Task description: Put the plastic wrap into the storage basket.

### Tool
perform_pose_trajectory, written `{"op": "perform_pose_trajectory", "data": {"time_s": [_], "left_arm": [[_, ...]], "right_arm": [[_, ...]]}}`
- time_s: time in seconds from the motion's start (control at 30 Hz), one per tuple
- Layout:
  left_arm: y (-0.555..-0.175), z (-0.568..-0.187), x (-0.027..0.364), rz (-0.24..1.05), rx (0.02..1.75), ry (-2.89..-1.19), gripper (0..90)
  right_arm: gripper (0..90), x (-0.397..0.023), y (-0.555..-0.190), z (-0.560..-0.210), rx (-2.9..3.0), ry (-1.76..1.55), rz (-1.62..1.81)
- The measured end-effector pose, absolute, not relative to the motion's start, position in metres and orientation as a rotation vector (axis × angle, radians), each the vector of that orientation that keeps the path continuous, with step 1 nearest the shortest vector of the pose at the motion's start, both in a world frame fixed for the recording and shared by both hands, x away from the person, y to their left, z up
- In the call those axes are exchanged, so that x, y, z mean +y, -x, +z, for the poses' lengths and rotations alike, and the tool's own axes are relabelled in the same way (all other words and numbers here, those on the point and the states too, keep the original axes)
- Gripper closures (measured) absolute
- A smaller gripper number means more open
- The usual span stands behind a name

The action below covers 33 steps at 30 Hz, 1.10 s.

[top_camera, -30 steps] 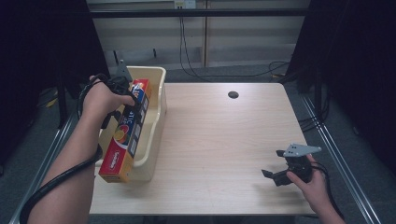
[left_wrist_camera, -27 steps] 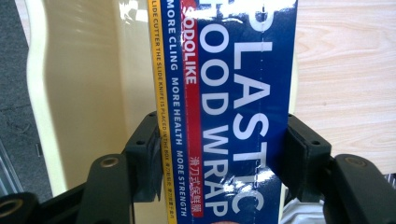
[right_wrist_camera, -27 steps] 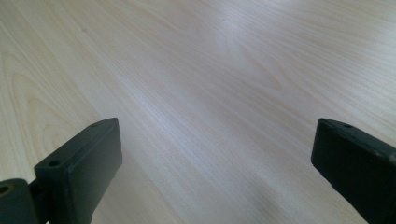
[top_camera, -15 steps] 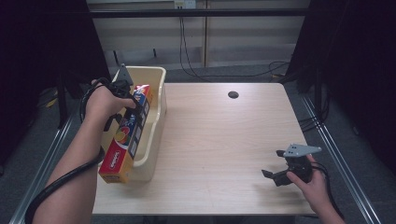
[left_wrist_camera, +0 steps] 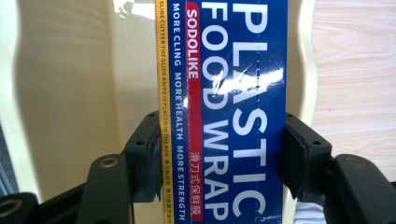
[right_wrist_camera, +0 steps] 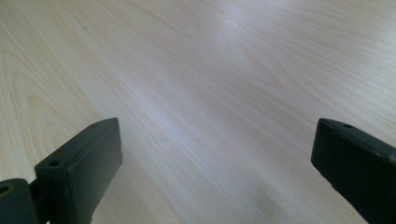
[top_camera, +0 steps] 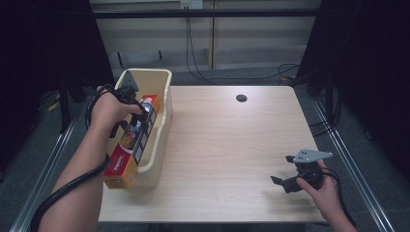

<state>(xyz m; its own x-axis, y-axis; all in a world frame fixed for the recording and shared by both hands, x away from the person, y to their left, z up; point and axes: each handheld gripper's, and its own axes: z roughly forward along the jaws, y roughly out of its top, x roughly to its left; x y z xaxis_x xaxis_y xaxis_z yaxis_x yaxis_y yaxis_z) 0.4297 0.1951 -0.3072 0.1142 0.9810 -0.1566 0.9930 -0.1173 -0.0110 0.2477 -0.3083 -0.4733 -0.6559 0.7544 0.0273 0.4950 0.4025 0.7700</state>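
Table [top_camera: 227,145]: pale wood top, the largest thing here; its middle and far right stretch lie bare, wide room between the two hands. A small dark round hole [top_camera: 241,98] sits near the far edge. Metal rails run along both long sides, just off the edges.

Bin [top_camera: 162,121]: cream plastic, long and narrow, set along the table's left edge; its far end reaches toward the back edge, its near end stops short of the front edge. Its right wall borders the bare wood.

Plastic wrap box [top_camera: 129,150]: long blue, red and orange carton, lying lengthwise in the bin, tilted, its near end resting over the bin's near rim and its far end raised in the grip. In the left gripper view the box [left_wrist_camera: 224,116] runs straight up between the jaws, cream bin walls on either side of it.

Left gripper [top_camera: 126,96]: over the far half of the bin, jaws clamped on the box's two long sides; pads [left_wrist_camera: 299,154] press flat on the carton.

Right gripper [top_camera: 290,181]: near the table's front right corner, low over bare wood, jaws standing wide apart with nothing between them; well apart from the bin.
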Motion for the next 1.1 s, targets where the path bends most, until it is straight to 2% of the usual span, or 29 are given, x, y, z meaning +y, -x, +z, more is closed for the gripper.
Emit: {"op": "perform_pose_trajectory", "data": {"time_s": [1.1], "left_arm": [[-0.432, -0.328, 0.193, -0.205, 2.039, -2.262, 40.1]], "right_arm": [[1.8, -0.308, -0.247, -0.473, 2.343, -1.086, 1.112]]}}
